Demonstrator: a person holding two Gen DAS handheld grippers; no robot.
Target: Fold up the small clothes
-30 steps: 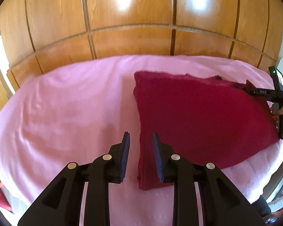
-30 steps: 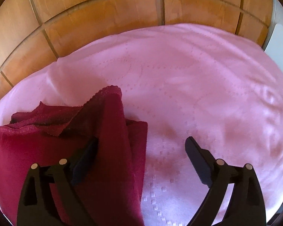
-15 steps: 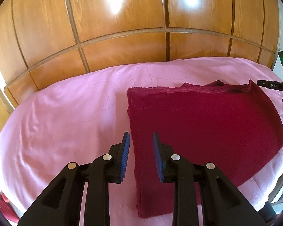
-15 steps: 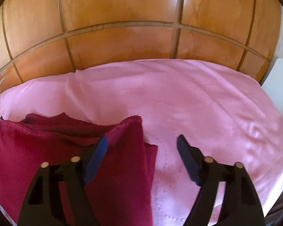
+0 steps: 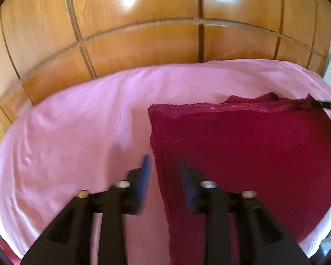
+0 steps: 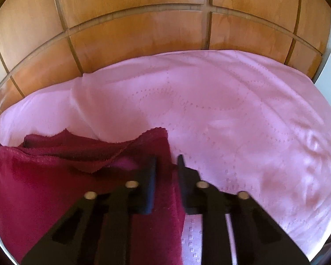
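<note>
The right claw [image 6: 166,165] is pinched shut on the right-hand edge of the dark red garment [image 6: 44,190], lifting that corner so a fold can probably be carried over. The left claw [image 5: 164,170] is opening, its jaws straddling the garment's left edge without pressing it, likely about to take that side. The garment lies on the pink bedspread [image 5: 77,137], before wooden panelling [image 5: 143,26].

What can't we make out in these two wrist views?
- Left wrist view: left gripper is motion-blurred as its jaws open; whether the pads touch the red cloth is unclear.
- Same view: right gripper is cut off by the frame edge.
- Right wrist view: the cloth's layers under the lifted corner are hidden by folds.
</note>
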